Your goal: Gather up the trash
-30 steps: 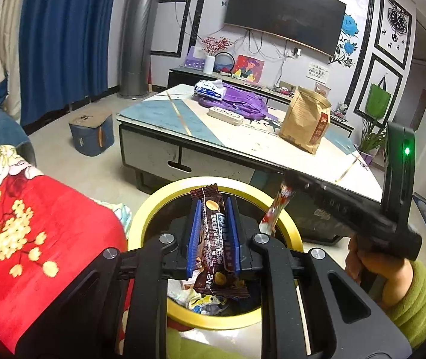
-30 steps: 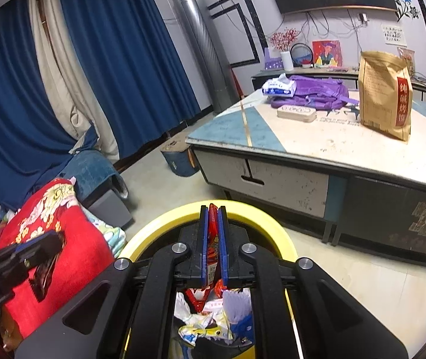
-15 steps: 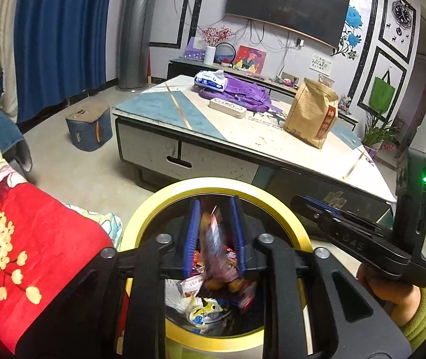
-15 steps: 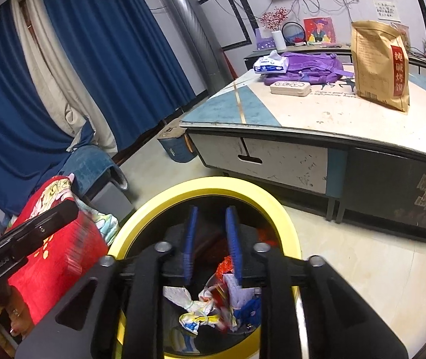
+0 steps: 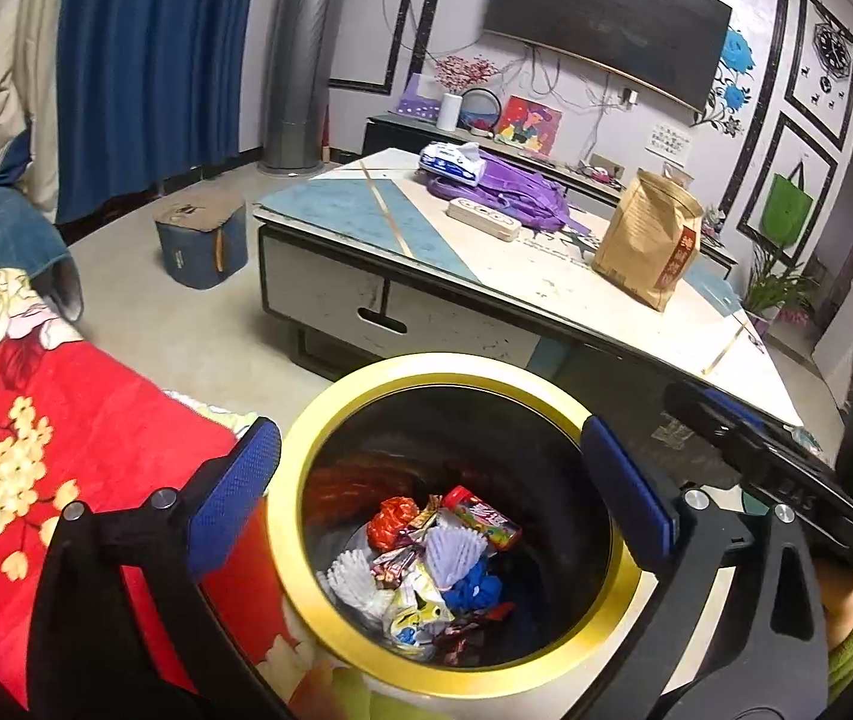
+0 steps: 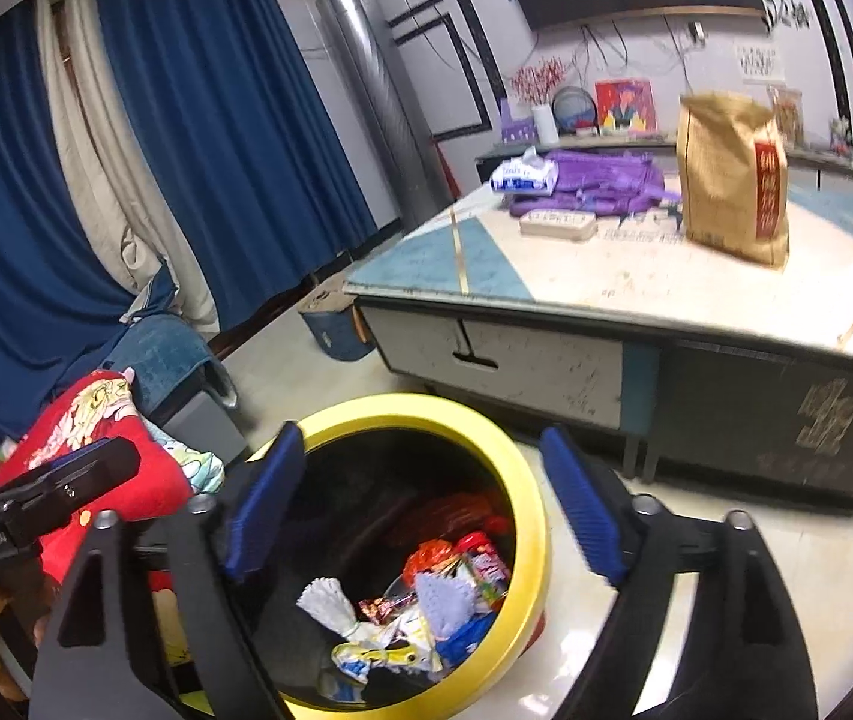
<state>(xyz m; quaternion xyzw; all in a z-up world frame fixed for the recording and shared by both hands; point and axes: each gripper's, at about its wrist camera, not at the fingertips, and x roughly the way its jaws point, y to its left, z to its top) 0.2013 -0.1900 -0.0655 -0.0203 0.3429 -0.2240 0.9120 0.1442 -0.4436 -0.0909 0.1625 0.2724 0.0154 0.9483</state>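
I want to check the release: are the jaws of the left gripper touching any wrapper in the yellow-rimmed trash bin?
Apart. In the left wrist view the left gripper has its jaws opening with nothing between them; the wrappers lie below.

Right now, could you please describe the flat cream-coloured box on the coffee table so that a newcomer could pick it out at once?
Start at the large low coffee table with the blue and cream top. Towards its far end lies a purple bag, and the cream box lies flat just in front of it. It is long, low and rounded, unlike the tall brown paper bag standing to its right.
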